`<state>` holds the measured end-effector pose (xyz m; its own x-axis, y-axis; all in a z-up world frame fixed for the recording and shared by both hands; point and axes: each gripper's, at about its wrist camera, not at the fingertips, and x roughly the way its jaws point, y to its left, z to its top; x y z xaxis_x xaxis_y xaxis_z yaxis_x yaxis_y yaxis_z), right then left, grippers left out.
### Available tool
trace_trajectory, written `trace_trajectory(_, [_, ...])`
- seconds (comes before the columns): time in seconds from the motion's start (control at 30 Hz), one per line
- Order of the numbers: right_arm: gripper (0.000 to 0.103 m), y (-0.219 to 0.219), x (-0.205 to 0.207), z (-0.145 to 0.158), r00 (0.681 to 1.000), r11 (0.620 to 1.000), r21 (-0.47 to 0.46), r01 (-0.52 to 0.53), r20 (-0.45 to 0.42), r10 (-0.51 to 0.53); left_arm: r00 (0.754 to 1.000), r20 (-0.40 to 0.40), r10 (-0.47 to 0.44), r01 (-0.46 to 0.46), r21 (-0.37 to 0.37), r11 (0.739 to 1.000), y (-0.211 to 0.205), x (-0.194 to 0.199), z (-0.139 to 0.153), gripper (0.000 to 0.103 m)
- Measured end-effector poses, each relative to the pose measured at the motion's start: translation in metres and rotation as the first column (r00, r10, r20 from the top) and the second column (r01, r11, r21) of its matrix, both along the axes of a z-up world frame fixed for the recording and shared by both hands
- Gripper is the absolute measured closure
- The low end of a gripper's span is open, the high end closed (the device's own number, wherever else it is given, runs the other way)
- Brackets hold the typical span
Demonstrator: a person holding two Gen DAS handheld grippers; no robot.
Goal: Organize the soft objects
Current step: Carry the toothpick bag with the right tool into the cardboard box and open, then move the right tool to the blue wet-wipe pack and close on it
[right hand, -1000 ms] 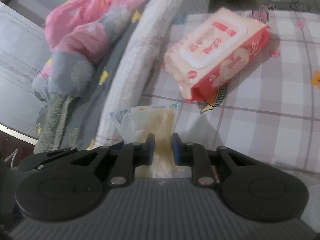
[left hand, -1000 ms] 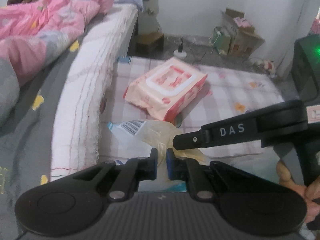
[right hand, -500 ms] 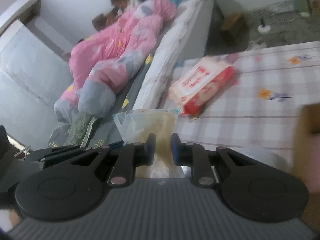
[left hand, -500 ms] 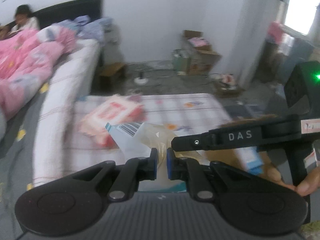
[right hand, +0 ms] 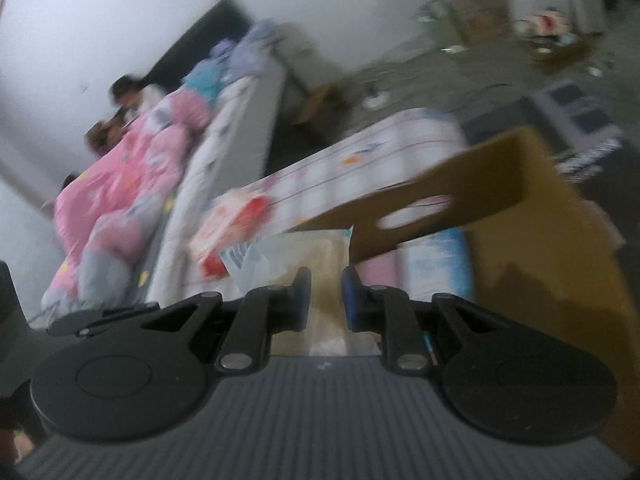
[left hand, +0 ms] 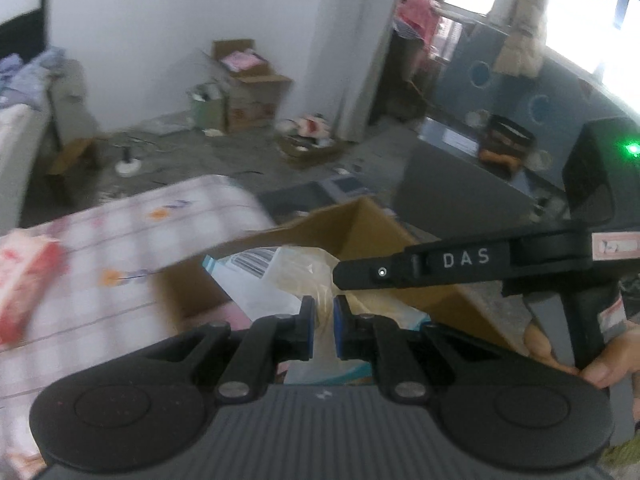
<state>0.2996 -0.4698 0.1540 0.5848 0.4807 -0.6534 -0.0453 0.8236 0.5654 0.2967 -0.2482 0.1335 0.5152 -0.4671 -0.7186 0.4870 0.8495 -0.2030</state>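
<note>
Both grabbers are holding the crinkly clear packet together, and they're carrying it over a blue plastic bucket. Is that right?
Not quite. The left gripper and right gripper do pinch the clear packet together, but it hangs over an open brown cardboard box, not a blue bucket. The right wrist view shows the box best, with soft packs already inside.

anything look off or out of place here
Nothing looks damaged or spilled. Both the left tongs and right tongs grip the clear plastic packet over the open cardboard box; the wipes pack lies on the checked mattress.
</note>
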Motion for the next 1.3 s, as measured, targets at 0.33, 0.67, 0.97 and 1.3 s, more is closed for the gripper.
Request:
trace_trajectory(0.33, [0.086, -0.060, 0.045, -0.065, 0.993, 0.971, -0.210, 0.115, 0.009, -0.115, 0.998, -0.062, 0.015, -0.011, 0.065, 0.998, -0.075, 0.061, -0.078, 0.070])
trace_trajectory(0.67, [0.085, -0.059, 0.047, -0.075, 0.991, 0.956, -0.260, 0.132, 0.033, -0.127, 0.997, -0.065, 0.052, -0.046, 0.086, 0.995, -0.047, 0.060, -0.070, 0.059])
trace_trajectory(0.97, [0.079, -0.037, -0.017, -0.023, 0.991, 0.986, -0.116, 0.122, 0.076, -0.114, 0.995, 0.056, 0.079, -0.085, 0.116, 0.990, 0.043, -0.006, -0.002, 0.025])
trace_trajectory(1.3, [0.056, 0.062, -0.120, 0.004, 0.974, 0.996, 0.074, -0.056, 0.225, 0.038, 0.917, 0.202, 0.344, -0.365, 0.079, 0.927, 0.226, -0.118, 0.025, 0.010])
